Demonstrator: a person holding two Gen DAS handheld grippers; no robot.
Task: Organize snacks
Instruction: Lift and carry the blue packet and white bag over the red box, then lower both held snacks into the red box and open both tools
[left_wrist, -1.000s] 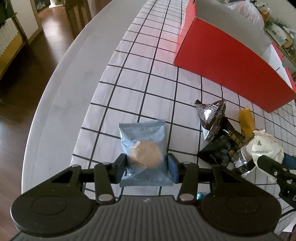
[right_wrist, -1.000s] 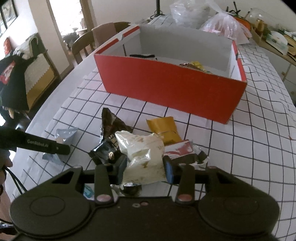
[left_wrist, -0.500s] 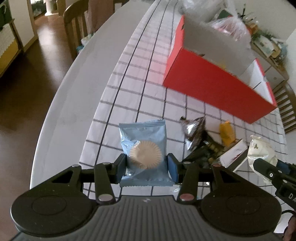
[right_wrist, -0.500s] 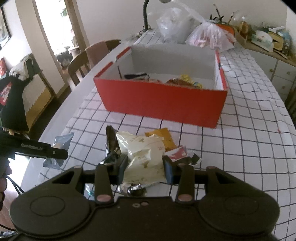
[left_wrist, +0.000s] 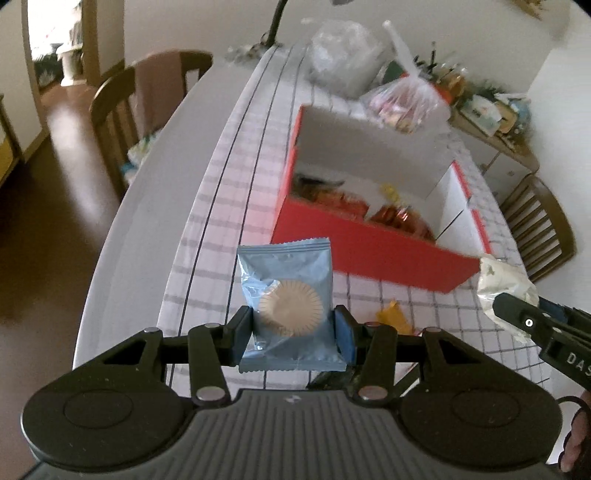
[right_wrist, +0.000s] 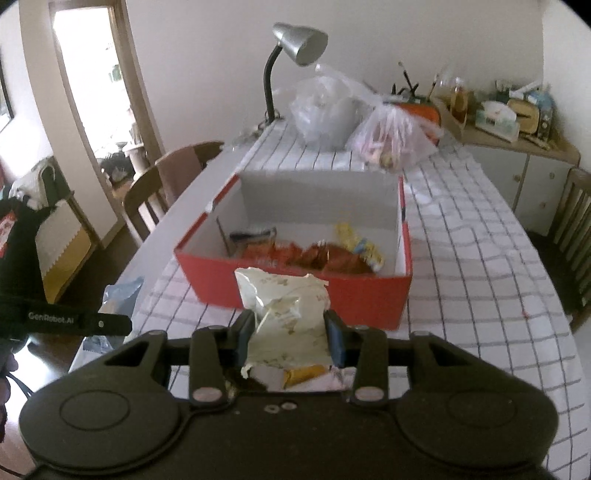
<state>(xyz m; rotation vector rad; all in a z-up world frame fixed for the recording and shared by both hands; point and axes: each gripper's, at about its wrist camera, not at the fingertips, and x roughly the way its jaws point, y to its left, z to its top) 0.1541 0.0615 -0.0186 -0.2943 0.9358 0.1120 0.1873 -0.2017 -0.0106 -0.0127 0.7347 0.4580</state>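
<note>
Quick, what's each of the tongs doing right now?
Left tongs: closed on the blue packet.
Right tongs: closed on the white packet.

Both wrist views look forward and down from above the near surface (left_wrist: 221, 206); both share the far red box (left_wrist: 369, 254) (right_wrist: 295, 284).

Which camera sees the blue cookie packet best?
The left wrist view: the blue cookie packet fills the middle, clamped in the left gripper, its round cookie plain. The right wrist view shows only a sliver of it at the left, behind that gripper's finger.
</note>
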